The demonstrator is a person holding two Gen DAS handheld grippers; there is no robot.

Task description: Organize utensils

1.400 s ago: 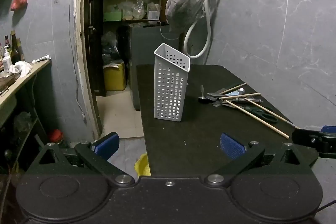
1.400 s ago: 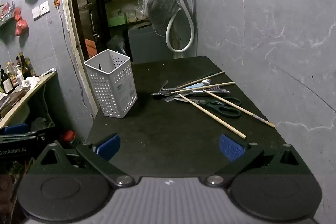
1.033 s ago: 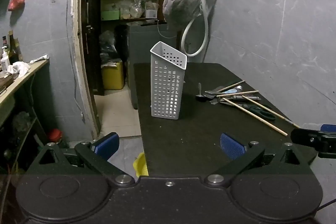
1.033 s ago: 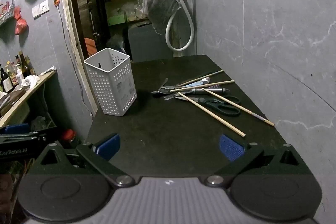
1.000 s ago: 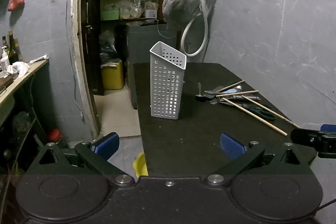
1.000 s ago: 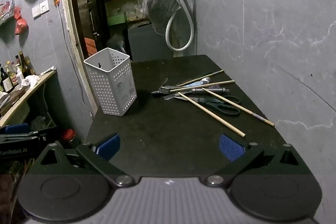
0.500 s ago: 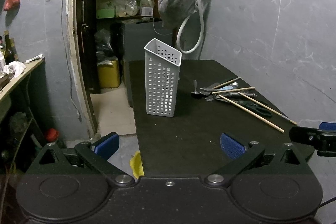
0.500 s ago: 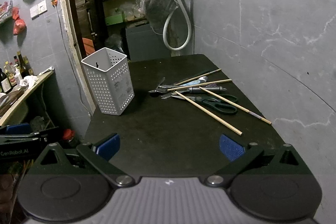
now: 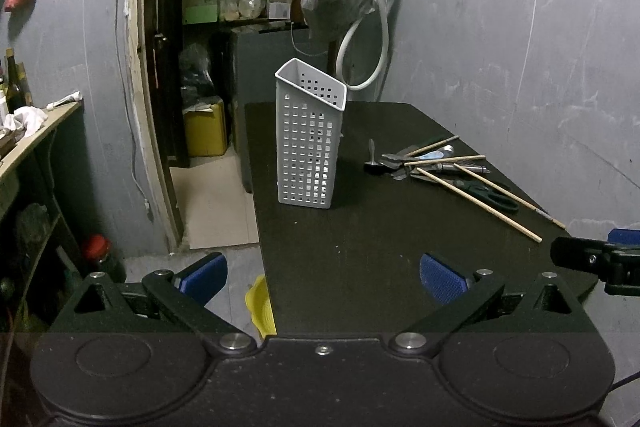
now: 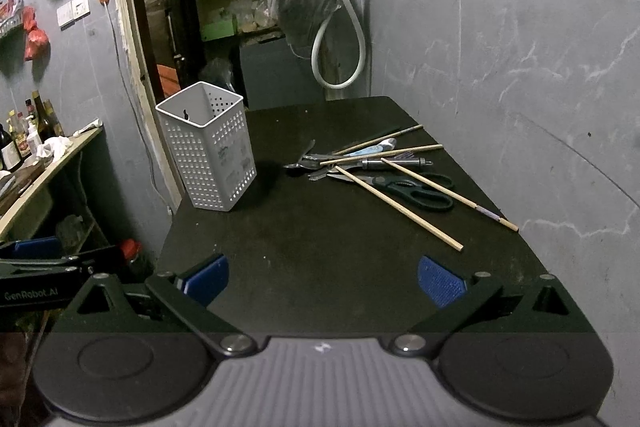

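Well ahead of the left gripper [image 9: 322, 277] stands the white basket [image 9: 310, 143], upright on the black table [image 9: 380, 247]. Both it and the right gripper [image 10: 323, 277] are spread wide, holding nothing. Beyond the right one, toward its right finger, lie chopsticks [image 10: 396, 205], scissors [image 10: 412, 189] and what look like spoons, heaped together.

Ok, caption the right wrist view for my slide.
Open right gripper faces a white perforated caddy and scattered utensils on a black table.

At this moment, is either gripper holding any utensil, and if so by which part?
Nothing is held. The left gripper and right gripper are both open and empty; the utensils lie on the table.
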